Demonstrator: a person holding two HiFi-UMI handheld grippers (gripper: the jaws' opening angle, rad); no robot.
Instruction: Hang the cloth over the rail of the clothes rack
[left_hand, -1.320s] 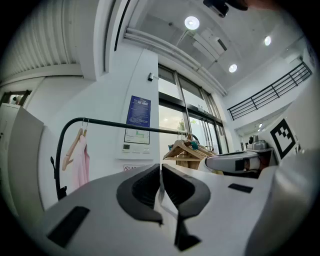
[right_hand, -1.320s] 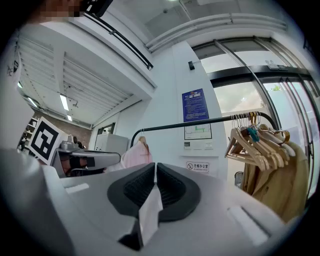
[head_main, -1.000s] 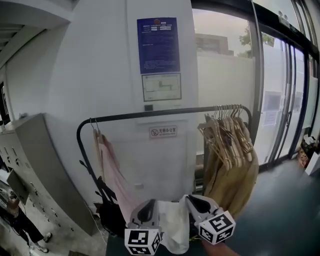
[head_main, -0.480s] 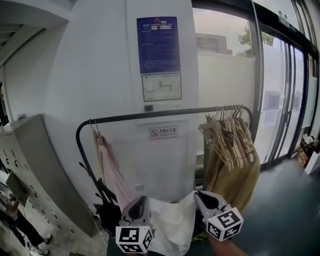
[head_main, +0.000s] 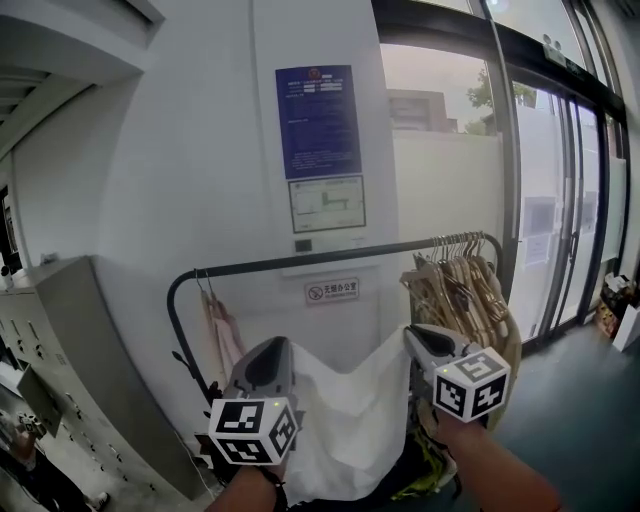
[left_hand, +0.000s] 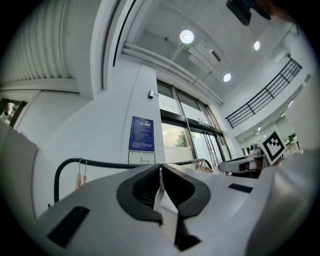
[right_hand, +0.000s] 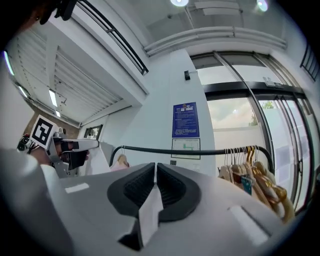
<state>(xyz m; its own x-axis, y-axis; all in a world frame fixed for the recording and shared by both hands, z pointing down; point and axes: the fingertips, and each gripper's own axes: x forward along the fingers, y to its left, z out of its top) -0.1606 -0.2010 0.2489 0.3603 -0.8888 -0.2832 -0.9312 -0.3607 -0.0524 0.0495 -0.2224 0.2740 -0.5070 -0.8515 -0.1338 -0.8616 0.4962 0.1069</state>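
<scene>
A white cloth (head_main: 345, 420) hangs spread between my two grippers, below and in front of the black rail (head_main: 330, 255) of the clothes rack. My left gripper (head_main: 272, 352) is shut on the cloth's left top corner (left_hand: 161, 192). My right gripper (head_main: 415, 333) is shut on its right top corner (right_hand: 150, 210). The cloth's top edge sags between them and its lower part falls out of sight. The rail (left_hand: 110, 165) runs straight across in the left gripper view, and the same rail (right_hand: 200, 151) crosses the right gripper view, ahead of and above the jaws.
A pink garment (head_main: 228, 335) hangs at the rail's left end. Several wooden hangers with tan garments (head_main: 470, 285) crowd its right end. A white wall with a blue notice (head_main: 318, 120) stands behind the rack, a grey cabinet (head_main: 70, 350) at left, glass doors (head_main: 560, 220) at right.
Both grippers have risen and moved apart, lifting the cloth and stretching it out wide toward the rail. The view has tilted up slightly.
</scene>
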